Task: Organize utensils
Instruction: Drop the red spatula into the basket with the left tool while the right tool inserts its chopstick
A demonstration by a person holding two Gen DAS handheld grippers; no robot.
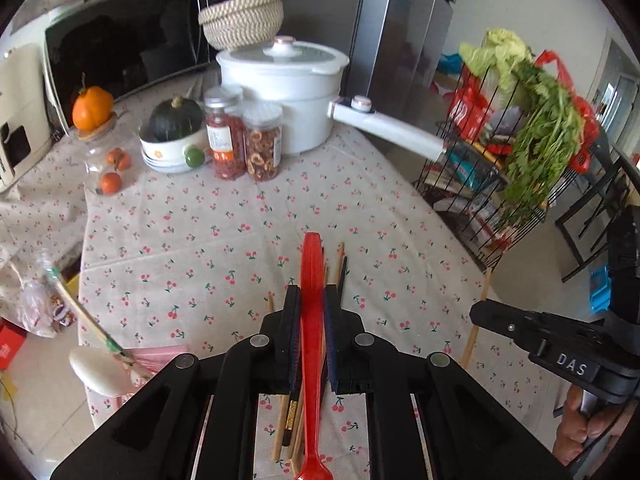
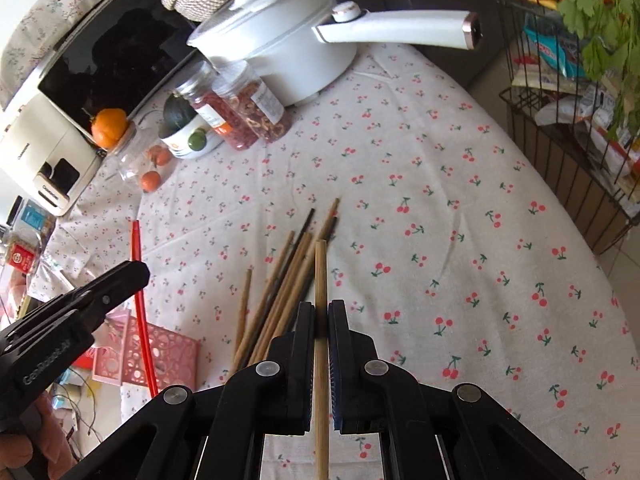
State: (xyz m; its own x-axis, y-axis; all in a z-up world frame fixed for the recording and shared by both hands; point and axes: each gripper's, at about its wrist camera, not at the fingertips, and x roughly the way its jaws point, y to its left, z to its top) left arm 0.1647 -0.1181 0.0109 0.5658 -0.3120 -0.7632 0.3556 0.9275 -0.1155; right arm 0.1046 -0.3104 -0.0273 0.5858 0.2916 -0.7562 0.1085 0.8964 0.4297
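The left gripper (image 1: 312, 300) clamps the red spoon (image 1: 311, 344) above the chopstick pile (image 2: 280, 280) on the cherry tablecloth (image 2: 440, 200); beside it, the right gripper (image 2: 321, 316) pinches one light wooden chopstick (image 2: 321, 280).

Home kitchen: microwave (image 1: 120, 44), pot (image 1: 280, 88), vegetables (image 1: 536, 120).

Open cloth is seen across the middle and right of the table (image 2: 460, 200). The far-left edge is blocked by the white pot (image 2: 280, 48), two jars (image 2: 240, 108) and a bowl of squash (image 2: 188, 136); the pot handle (image 2: 400, 26) overhangs. Near-centre is cluttered by loose chopsticks (image 2: 280, 280). A wire rack (image 2: 568, 160) crowds the right edge, a pink basket (image 2: 160, 356) the near-left.
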